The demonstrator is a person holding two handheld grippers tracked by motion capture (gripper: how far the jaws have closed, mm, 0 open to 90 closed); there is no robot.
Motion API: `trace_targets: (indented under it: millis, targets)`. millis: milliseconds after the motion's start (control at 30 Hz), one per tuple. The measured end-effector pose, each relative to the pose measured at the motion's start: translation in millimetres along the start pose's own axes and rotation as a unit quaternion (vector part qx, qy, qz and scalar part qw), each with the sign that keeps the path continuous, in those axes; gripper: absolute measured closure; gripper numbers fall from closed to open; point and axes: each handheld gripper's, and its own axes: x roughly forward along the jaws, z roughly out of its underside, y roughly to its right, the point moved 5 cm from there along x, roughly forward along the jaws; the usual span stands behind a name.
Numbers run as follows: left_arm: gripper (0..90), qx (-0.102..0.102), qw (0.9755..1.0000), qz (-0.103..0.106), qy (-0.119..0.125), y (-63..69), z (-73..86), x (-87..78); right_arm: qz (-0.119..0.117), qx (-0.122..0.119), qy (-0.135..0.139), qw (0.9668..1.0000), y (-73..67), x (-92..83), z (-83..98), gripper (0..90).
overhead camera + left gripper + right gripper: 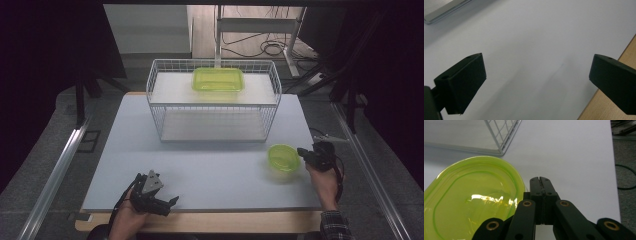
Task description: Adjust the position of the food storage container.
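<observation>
Approach stage: right gripper (306,155), jaws pressed together and empty, sits just beside the small translucent lime-green plastic bowl (283,157) on the pale grey tabletop (210,170).
Left gripper (167,204) rests spread wide, idle; judged next: part the right jaws over the bowl rim.

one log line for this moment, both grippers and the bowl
left gripper: open, empty | right gripper: shut, empty, beside bowl rim | small round translucent green plastic bowl: on white table

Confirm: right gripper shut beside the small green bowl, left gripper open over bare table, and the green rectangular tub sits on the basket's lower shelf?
Not quite. The green rectangular tub sits on the upper shelf of the wire basket, as the high view shows. The rest holds: right gripper shut beside the small green bowl, left gripper open over bare table.
</observation>
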Motion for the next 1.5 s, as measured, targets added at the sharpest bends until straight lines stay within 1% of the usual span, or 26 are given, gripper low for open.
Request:
trace_targets:
  millis: [133, 267, 333, 367, 400, 433, 567, 600, 667, 733, 800, 833, 867, 900, 933, 967, 1033, 1067, 1100, 1167, 1200, 1267, 1367, 1433, 1467, 1500]
  targets:
    - [0.6, 0.0, 1.0, 0.0, -0.001, 0.2, 0.1, 0.2, -0.008, 0.002, -0.004, 1.0, -5.4, 0.2, 1.3, 88.9]
    - [0.5, 0.001, 1.0, 0.0, -0.001, 0.3, 0.1, 0.3, -0.016, -0.001, -0.007, 0.9998, -12.4, 0.8, 2.2, 88.9]
    - [0.5, 0.001, 1.0, 0.001, -0.001, 0.4, 0.1, 0.2, -0.023, -0.002, -0.011, 0.9997, -18.2, 0.9, 3.0, 88.9]
    - [0.5, 0.001, 1.0, 0.001, -0.001, 0.5, 0.0, 0.2, -0.03, -0.003, -0.013, 0.9995, -24.0, 1.3, 4.0, 88.9]
    - [0.5, 0.001, 1.0, 0.001, -0.001, 0.5, 0.0, 0.2, -0.03, -0.003, -0.013, 0.9995, -24.0, 1.3, 4.0, 88.9]
    - [0.5, 0.001, 1.0, 0.001, -0.001, 0.6, 0.0, 0.2, -0.035, -0.004, -0.015, 0.9992, -29.5, 1.8, 4.6, 88.9]
    - [0.5, 0.002, 1.0, 0.002, -0.002, 1.0, 0.0, 0.6, -0.053, -0.006, -0.02, 0.9984, -41.9, 3.4, 6.2, 88.9]
    - [0.5, 0.002, 1.0, 0.002, -0.002, 1.0, 0.0, 0.6, -0.053, -0.006, -0.02, 0.9984, -41.9, 3.4, 6.2, 88.9]
    - [0.5, 0.002, 1.0, 0.002, -0.001, 1.2, -0.1, 0.6, -0.062, -0.007, -0.022, 0.9978, -50.0, 5.1, 6.4, 88.9]
    - [0.5, 0.003, 1.0, 0.002, -0.002, 1.2, 0.0, 0.7, -0.066, -0.009, -0.023, 0.9976, -52.4, 5.7, 6.7, 88.8]
    - [0.5, 0.003, 1.0, 0.002, -0.003, 1.2, 0.1, 1.0, -0.077, -0.008, -0.026, 0.9967, -61.2, 7.1, 7.4, 88.9]
    - [0.5, 0.003, 1.0, 0.002, -0.003, 1.2, 0.1, 1.0, -0.077, -0.008, -0.026, 0.9967, -61.2, 7.1, 7.4, 88.9]
    - [0.5, 0.003, 1.0, 0.002, -0.003, 1.3, 0.1, 1.0, -0.08, -0.011, -0.026, 0.9964, -63.8, 7.7, 7.6, 88.9]
    - [0.5, 0.004, 1.0, 0.002, -0.003, 1.5, 0.1, 1.1, -0.088, -0.014, -0.028, 0.9956, -70.0, 8.6, 8.1, 88.8]
    - [0.6, 0.004, 1.0, 0.002, -0.003, 1.5, 0.1, 1.1, -0.088, -0.014, -0.028, 0.9956, -70.0, 8.6, 8.1, 88.8]
    - [0.6, 0.004, 1.0, 0.002, -0.004, 1.5, 0.2, 1.2, -0.092, -0.012, -0.03, 0.9952, -73.4, 9.0, 8.5, 88.9]
    - [0.5, 0.004, 1.0, 0.003, -0.004, 1.7, 0.2, 1.3, -0.106, -0.013, -0.034, 0.9937, -83.1, 10.7, 9.5, 88.9]
    - [0.5, 0.004, 1.0, 0.003, -0.004, 1.7, 0.2, 1.3, -0.106, -0.013, -0.034, 0.9937, -83.1, 10.7, 9.5, 88.9]
    - [0.5, 0.004, 1.0, 0.003, -0.004, 1.7, 0.2, 1.4, -0.111, -0.014, -0.035, 0.9931, -86.5, 11.3, 9.7, 88.9]
    - [0.5, 0.005, 1.0, 0.003, -0.005, 1.8, 0.3, 1.6, -0.119, -0.02, -0.036, 0.9921, -93.4, 13.1, 10.1, 88.8]
    - [0.5, 0.005, 1.0, 0.003, -0.005, 2.0, 0.3, 1.8, -0.128, -0.023, -0.037, 0.9908, -100.3, 14.8, 10.4, 88.9]
    - [0.5, 0.006, 1.0, 0.003, -0.006, 2.2, 0.3, 1.9, -0.136, -0.028, -0.038, 0.9896, -106.9, 16.6, 10.5, 88.9]
    - [0.5, 0.008, 0.9999, 0.004, -0.007, 2.4, 0.4, 1.8, -0.138, -0.037, -0.039, 0.989, -111.3, 17.8, 9.8, 88.4]
    - [0.6, 0.007, 0.9999, 0.004, -0.007, 2.4, 0.6, 1.8, -0.127, -0.042, -0.039, 0.9903, -108.1, 18.6, 10.3, 87.8]
    - [0.5, 0.007, 0.9999, 0.004, -0.007, 2.4, 0.6, 1.8, -0.127, -0.042, -0.039, 0.9903, -108.1, 18.6, 10.3, 87.8]
    - [0.5, 0.007, 0.9999, 0.004, -0.006, 2.4, 0.5, 1.8, -0.116, -0.042, -0.043, 0.9914, -103.6, 18.4, 12.2, 87.9]
